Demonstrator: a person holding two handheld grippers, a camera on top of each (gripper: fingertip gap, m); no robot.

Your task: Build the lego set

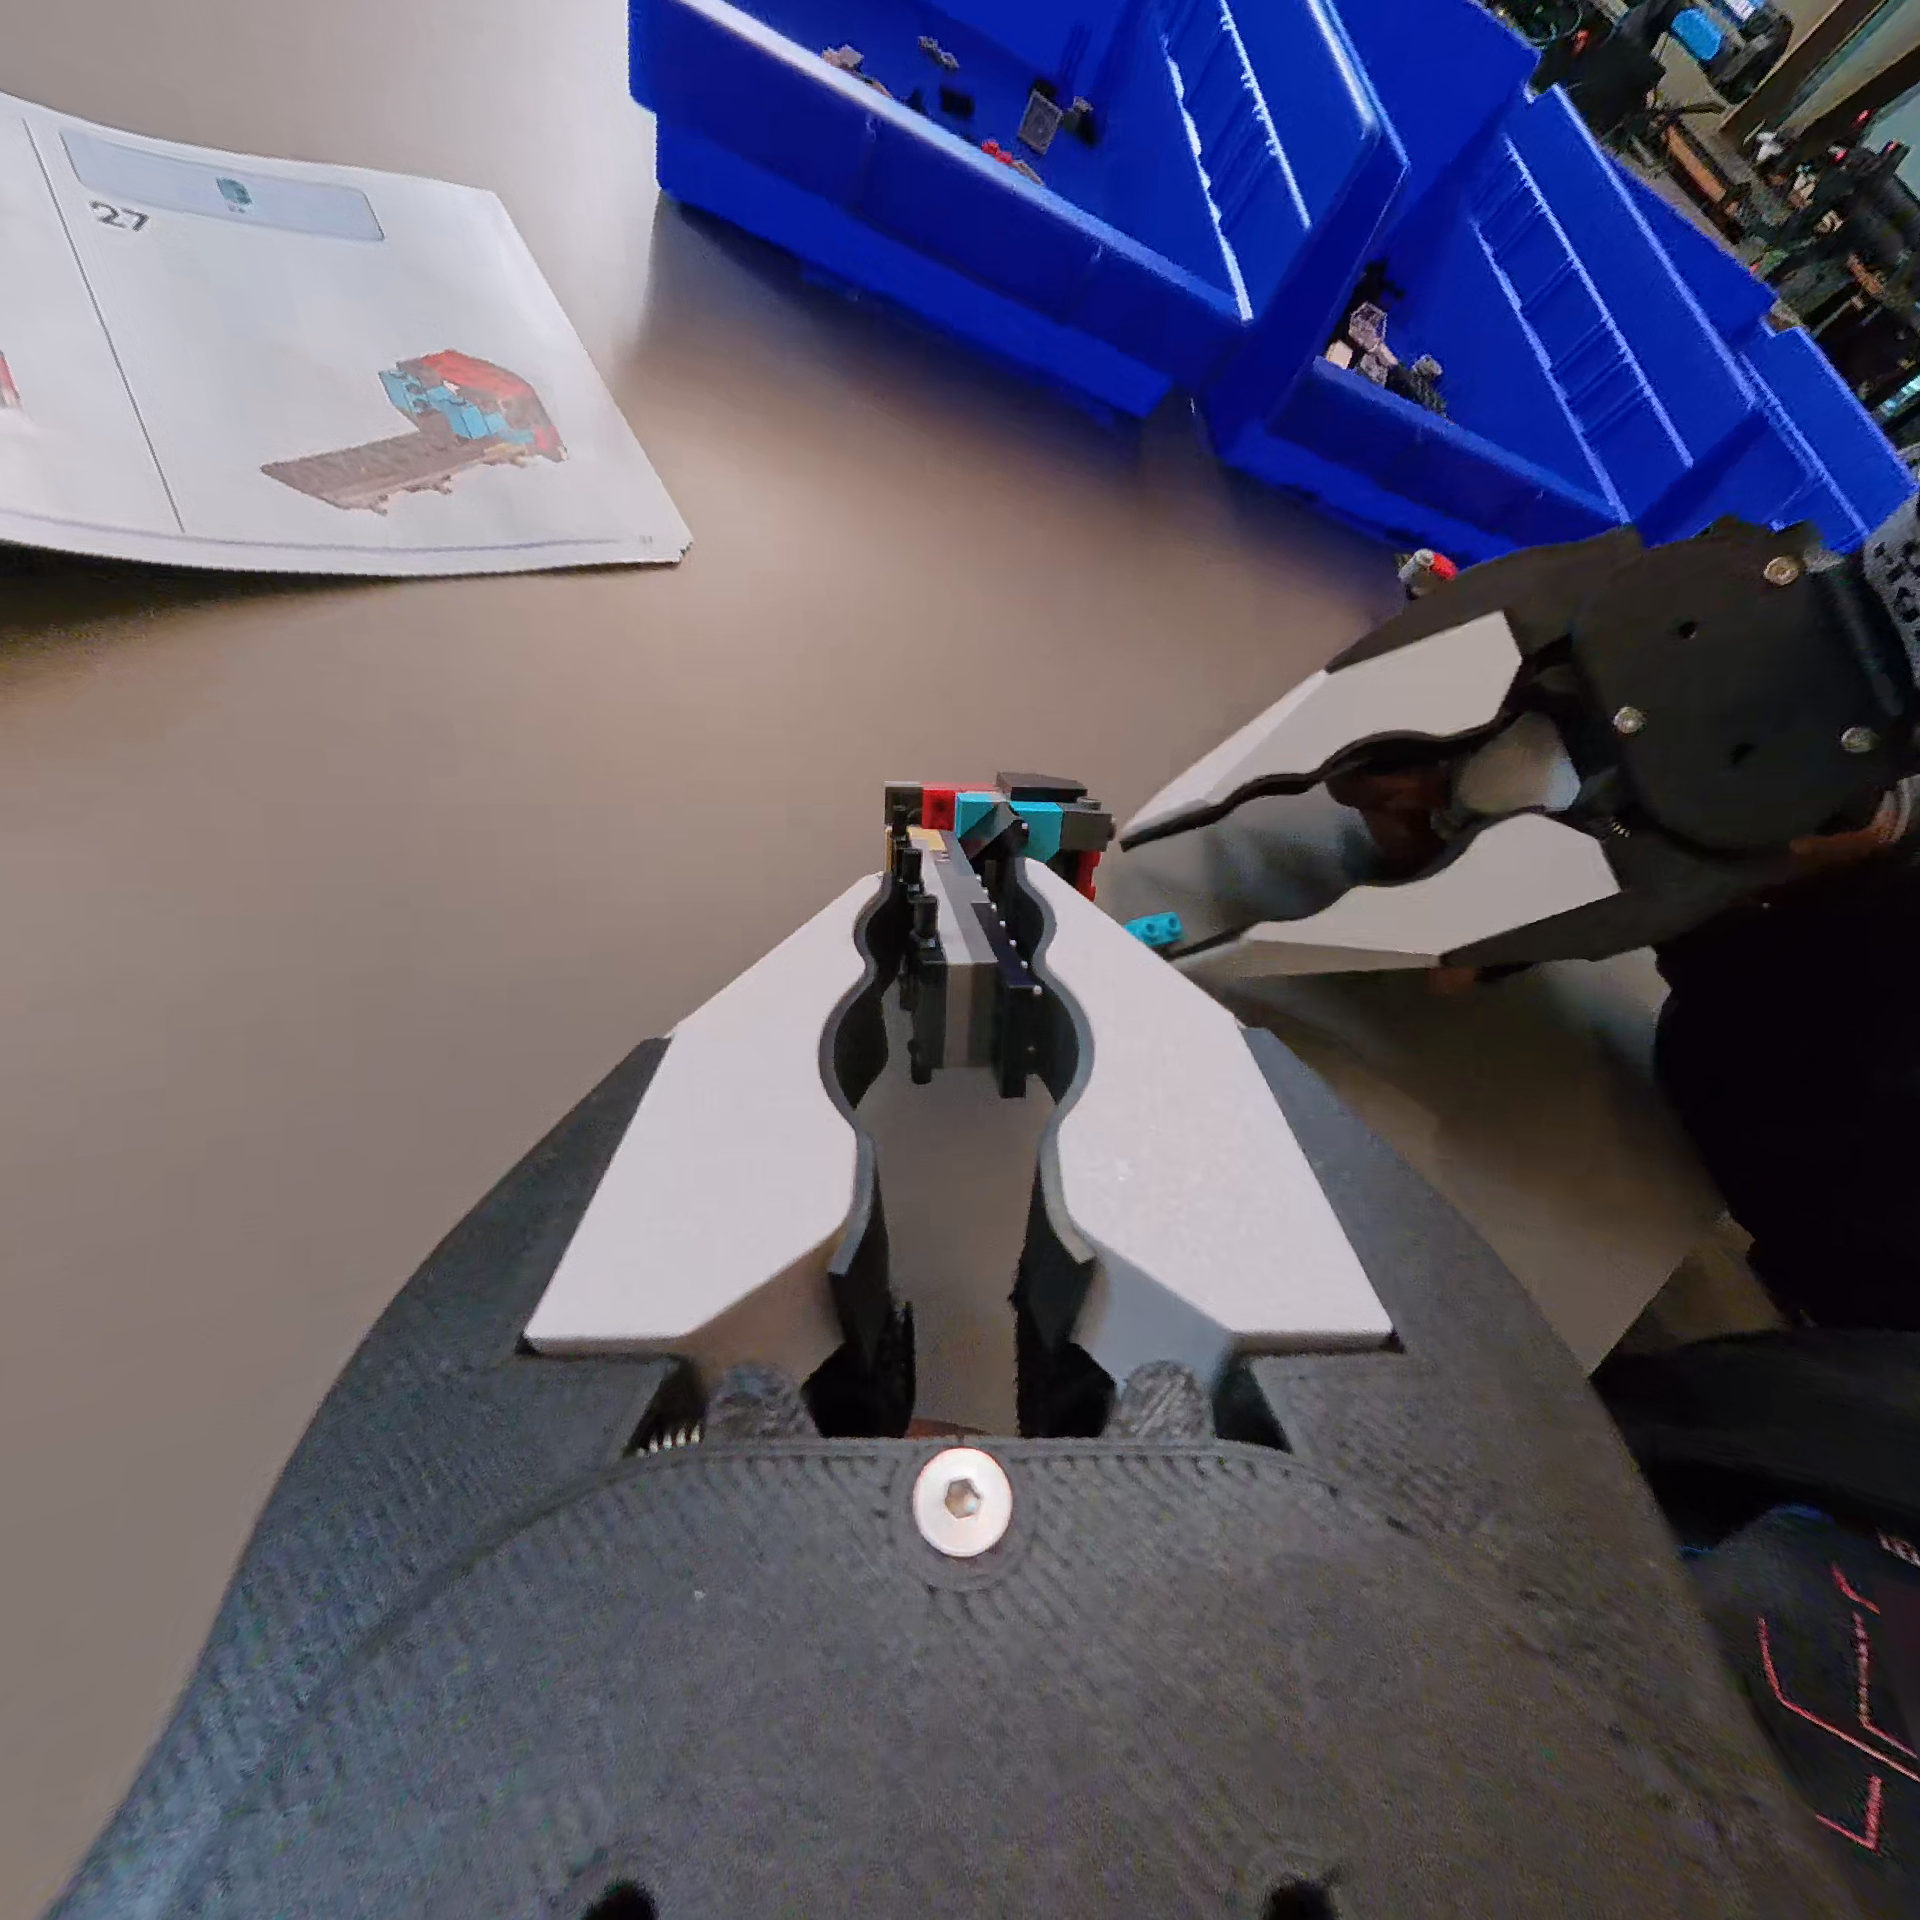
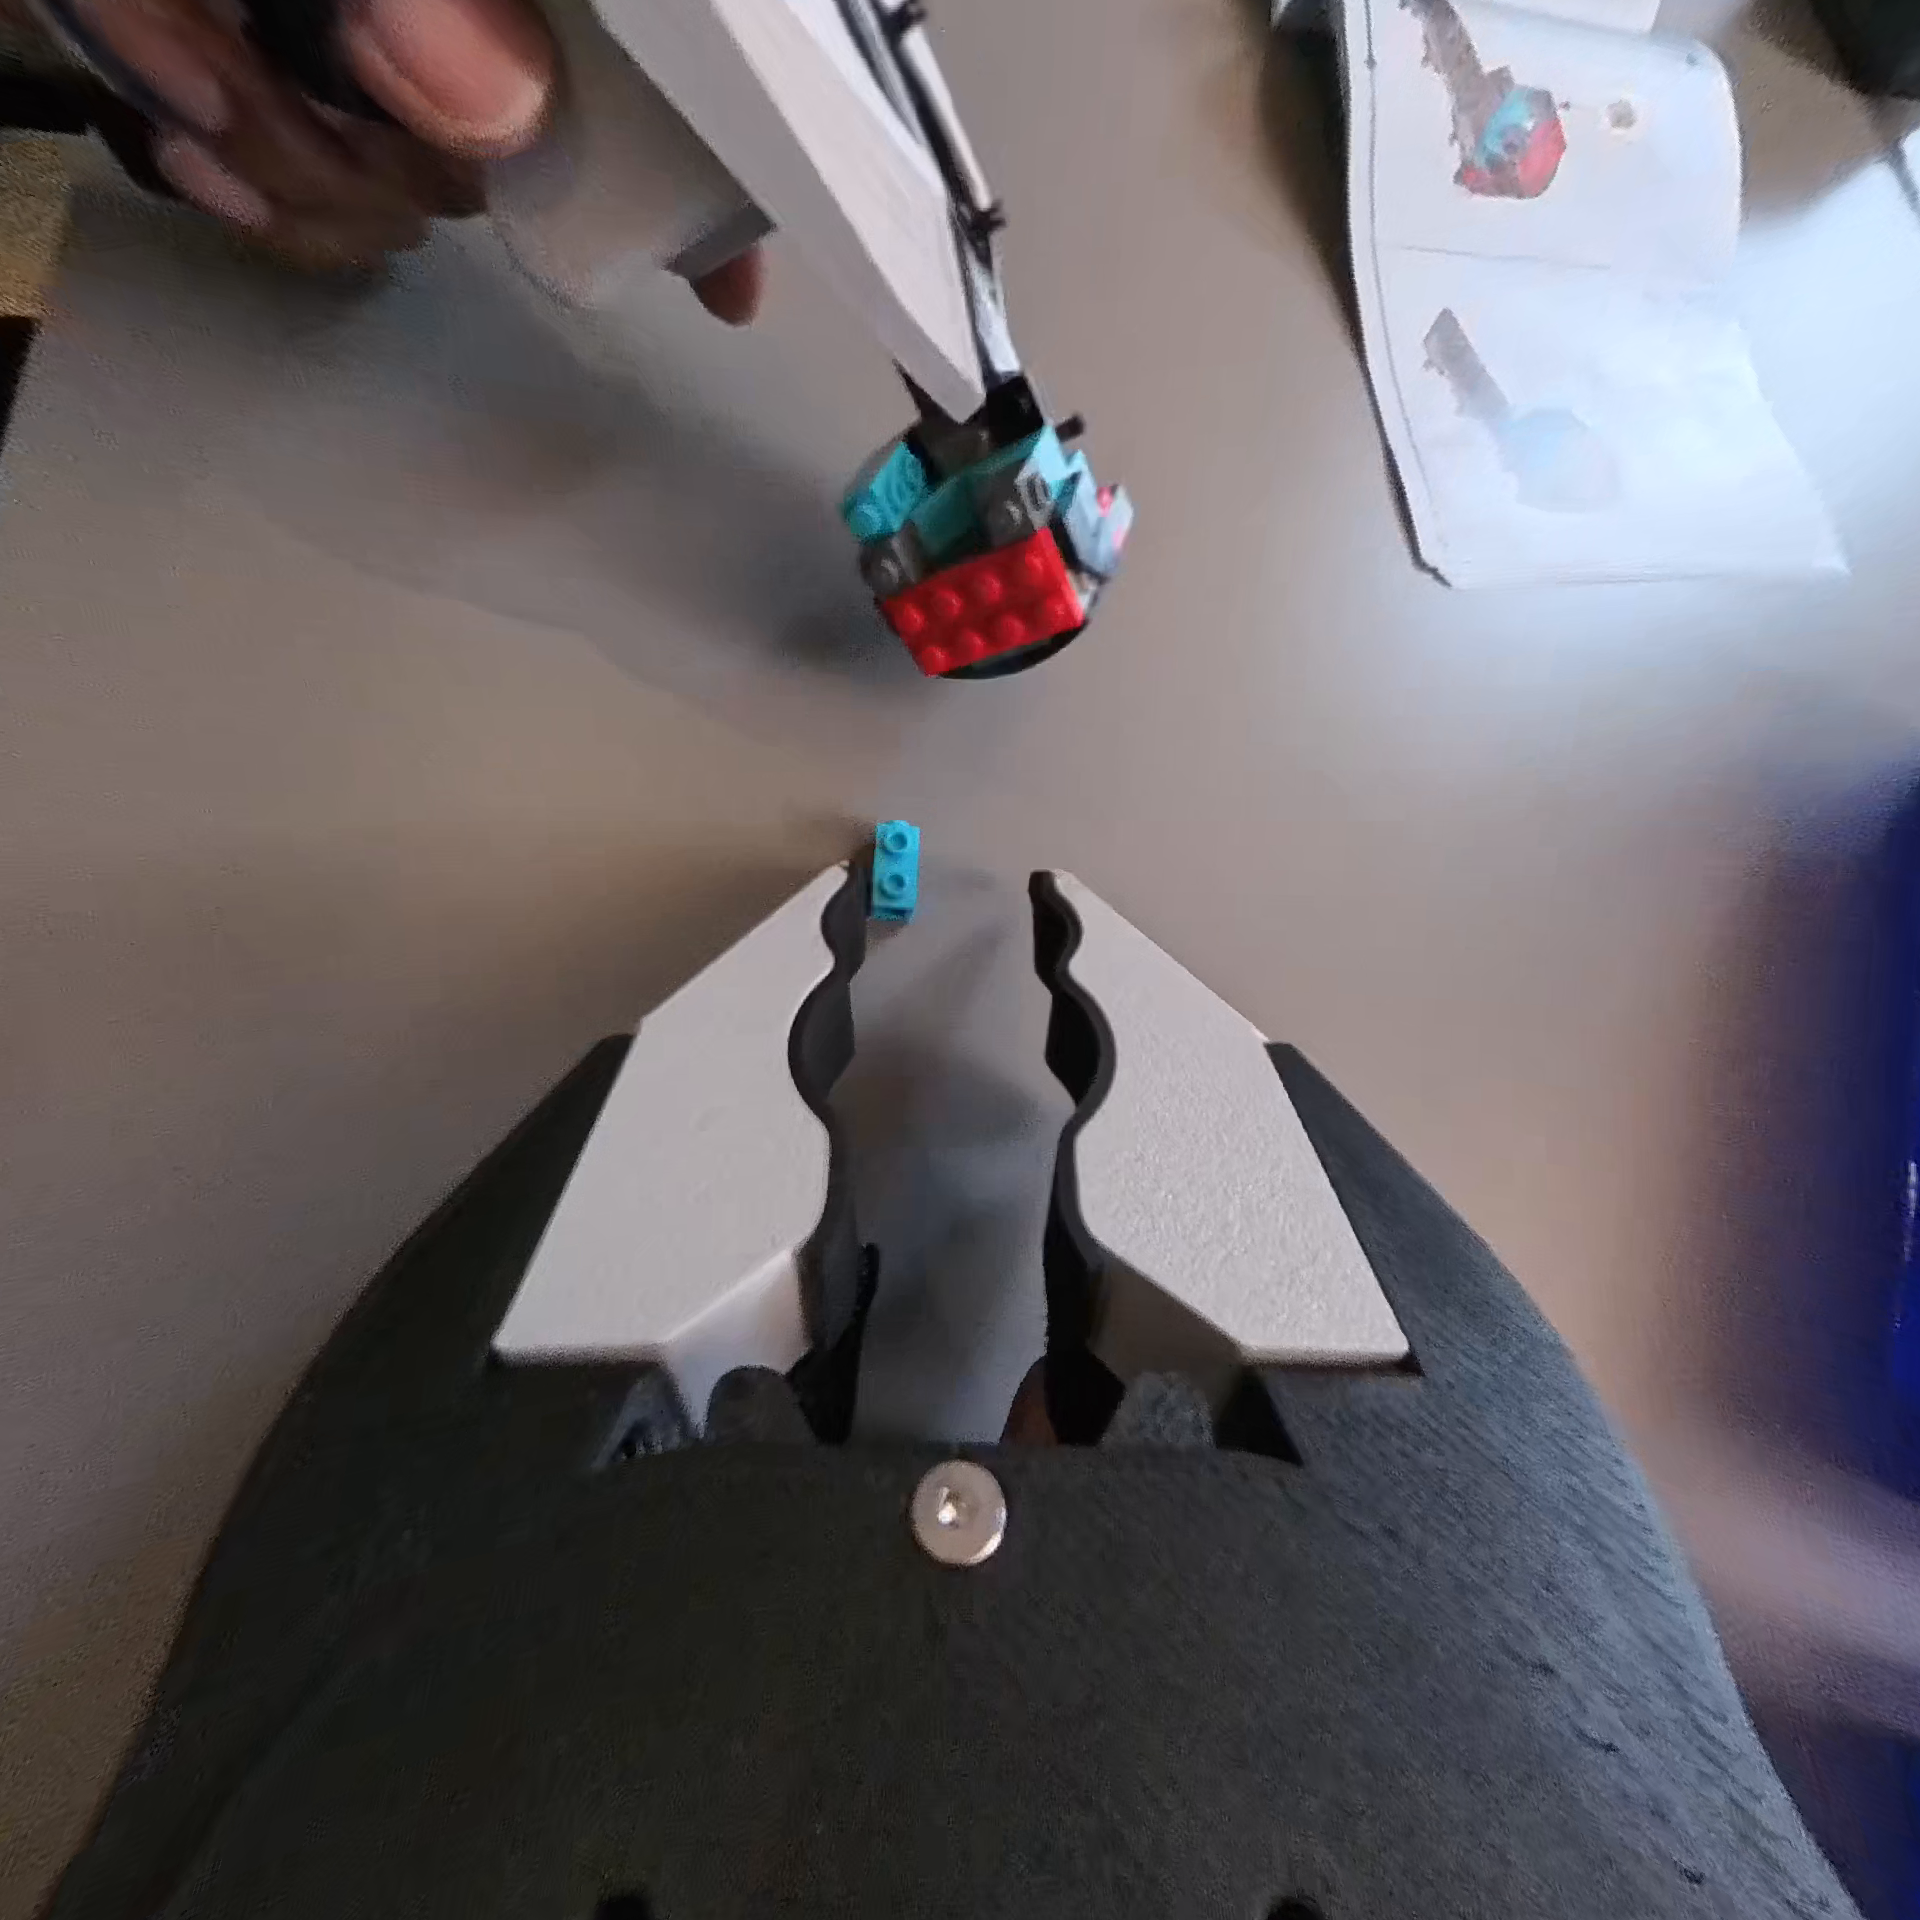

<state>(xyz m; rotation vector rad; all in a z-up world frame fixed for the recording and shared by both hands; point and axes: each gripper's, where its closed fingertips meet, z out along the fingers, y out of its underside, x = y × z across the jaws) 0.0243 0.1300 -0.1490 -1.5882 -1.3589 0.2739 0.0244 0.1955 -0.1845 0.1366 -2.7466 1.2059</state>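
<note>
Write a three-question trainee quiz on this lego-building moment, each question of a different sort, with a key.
1. True or false: the left gripper is shut on the lego model.
2. Where is the loose turquoise brick? A) in a blue bin B) at the tip of the right gripper, whose fingers are apart C) on the booklet
3. Fill in: the open instruction booklet lies on the ____.

Key: 1 true; 2 B; 3 table.

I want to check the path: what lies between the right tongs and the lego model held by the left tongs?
In the right wrist view, only a small turquoise brick at the right tongs tip, then bare table up to the lego model.
</note>
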